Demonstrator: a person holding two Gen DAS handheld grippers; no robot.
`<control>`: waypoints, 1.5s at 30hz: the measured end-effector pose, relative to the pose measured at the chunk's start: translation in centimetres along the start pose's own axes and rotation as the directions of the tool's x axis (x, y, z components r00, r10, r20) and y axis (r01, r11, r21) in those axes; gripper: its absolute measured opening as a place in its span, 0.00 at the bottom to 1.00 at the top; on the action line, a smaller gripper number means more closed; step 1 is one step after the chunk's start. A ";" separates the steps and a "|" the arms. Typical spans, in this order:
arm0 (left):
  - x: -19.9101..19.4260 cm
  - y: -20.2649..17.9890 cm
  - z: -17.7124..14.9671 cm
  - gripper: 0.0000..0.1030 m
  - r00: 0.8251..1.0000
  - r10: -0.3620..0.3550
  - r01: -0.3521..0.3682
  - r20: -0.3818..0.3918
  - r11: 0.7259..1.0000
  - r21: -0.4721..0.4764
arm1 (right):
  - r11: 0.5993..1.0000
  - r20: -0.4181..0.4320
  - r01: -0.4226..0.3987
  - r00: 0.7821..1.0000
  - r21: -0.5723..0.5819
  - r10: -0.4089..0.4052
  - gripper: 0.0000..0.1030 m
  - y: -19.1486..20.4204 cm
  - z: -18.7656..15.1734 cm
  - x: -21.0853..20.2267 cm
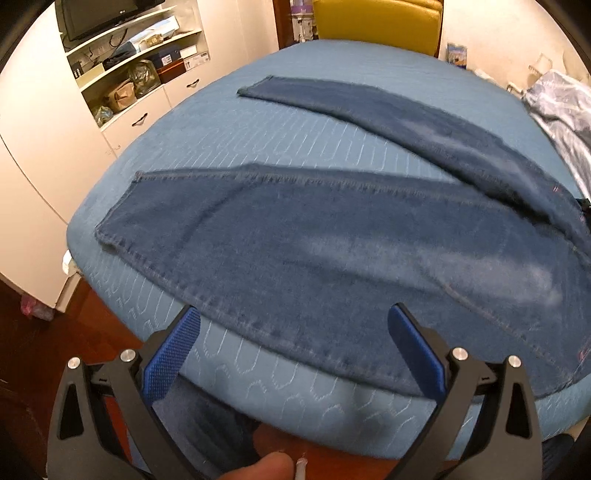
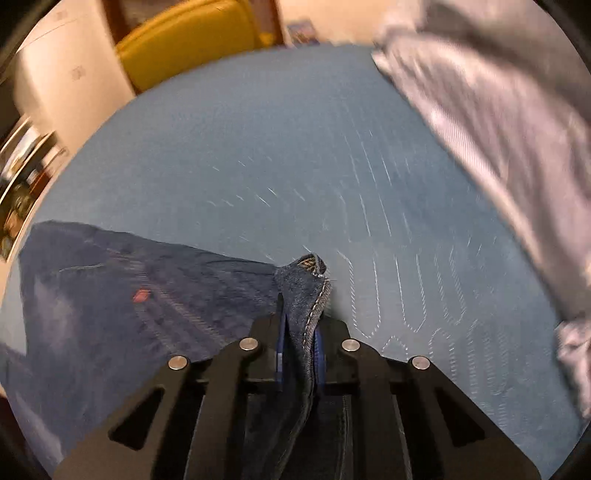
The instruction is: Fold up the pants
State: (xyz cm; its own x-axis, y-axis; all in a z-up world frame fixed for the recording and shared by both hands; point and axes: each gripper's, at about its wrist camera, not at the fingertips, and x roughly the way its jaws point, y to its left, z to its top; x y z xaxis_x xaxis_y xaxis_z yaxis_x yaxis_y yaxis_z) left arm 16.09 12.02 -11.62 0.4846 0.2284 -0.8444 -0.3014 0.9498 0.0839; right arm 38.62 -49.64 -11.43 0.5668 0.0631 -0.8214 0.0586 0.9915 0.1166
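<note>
Dark blue jeans point(image 1: 332, 240) lie spread on a blue quilted bed point(image 1: 295, 147), both legs pointing left, the near leg just beyond my left gripper point(image 1: 295, 332). The left gripper is open and empty, hovering at the bed's near edge over the near leg's seam. My right gripper point(image 2: 299, 332) is shut on the jeans' waistband point(image 2: 306, 291), a bunched denim corner sticking up between the fingers. The rest of the jeans point(image 2: 129, 302) trail to the left on the bed.
A grey striped blanket point(image 2: 498, 129) lies on the bed's right side. A yellow headboard cushion point(image 1: 376, 22) stands at the far end. White shelves and cupboards point(image 1: 129, 74) stand to the left. Wooden floor point(image 1: 55, 332) shows below the bed edge.
</note>
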 end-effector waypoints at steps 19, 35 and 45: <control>0.0 6.4 4.5 0.98 0.909 -0.407 0.417 0.091 0.886 -0.202 | 0.929 0.068 -0.323 0.938 -0.183 0.340 0.11 6.7 -29.7 -21.0; 20.4 10.8 18.6 0.45 0.728 -0.681 0.577 0.080 0.547 -0.607 | 0.953 0.071 -0.294 0.952 -0.075 0.299 0.11 4.8 -27.3 -19.3; 26.8 10.5 20.7 0.28 0.699 -0.707 0.546 0.106 0.433 -0.717 | 0.955 0.050 -0.278 0.957 -0.103 0.284 0.11 4.5 -26.0 -19.3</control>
State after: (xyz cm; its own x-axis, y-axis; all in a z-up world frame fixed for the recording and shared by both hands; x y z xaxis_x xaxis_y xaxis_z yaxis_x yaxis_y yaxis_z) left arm 42.88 32.56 -22.46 0.6389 -0.4893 -0.5936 -0.4547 0.3822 -0.8045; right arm 6.56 -43.44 -9.57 0.6007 0.3363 -0.7253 -0.1862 0.9411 0.2821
